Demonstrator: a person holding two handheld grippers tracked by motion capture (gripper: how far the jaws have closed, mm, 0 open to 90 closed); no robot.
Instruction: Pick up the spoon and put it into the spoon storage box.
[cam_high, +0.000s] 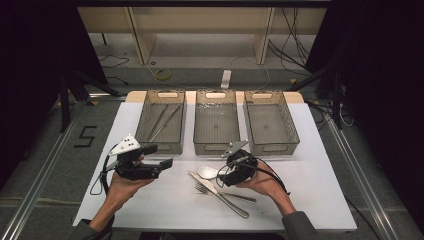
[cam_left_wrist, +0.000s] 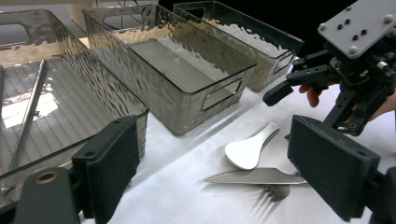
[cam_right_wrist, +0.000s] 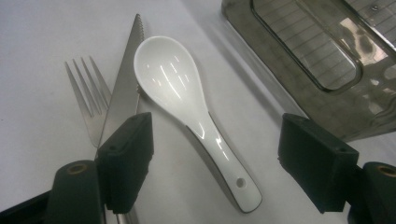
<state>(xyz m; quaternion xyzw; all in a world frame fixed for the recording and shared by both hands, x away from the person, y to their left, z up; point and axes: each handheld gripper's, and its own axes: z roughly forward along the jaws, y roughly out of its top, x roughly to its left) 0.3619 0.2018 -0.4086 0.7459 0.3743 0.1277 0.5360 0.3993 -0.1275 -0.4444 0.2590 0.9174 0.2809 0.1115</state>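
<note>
A white ceramic spoon (cam_high: 207, 172) (cam_right_wrist: 166, 74) lies on the white table next to a steel knife (cam_high: 235, 207) (cam_right_wrist: 123, 88) and a fork (cam_high: 242, 198) (cam_right_wrist: 86, 93). My right gripper (cam_high: 224, 173) (cam_right_wrist: 219, 154) is open and low over the table, its jaws on either side of the spoon's handle without touching it. My left gripper (cam_high: 159, 156) (cam_left_wrist: 222, 172) is open and empty, held above the table to the left, and it faces the spoon (cam_left_wrist: 247, 149), knife (cam_left_wrist: 257, 176) and the right gripper (cam_left_wrist: 292, 79).
Three clear grey bins stand in a row behind the cutlery: left (cam_high: 160, 146), middle (cam_high: 216, 146), right (cam_high: 272, 146). The left bin holds thin metal chopsticks (cam_high: 162, 122). The middle bin's front wall (cam_right_wrist: 327, 60) is close beside the right gripper.
</note>
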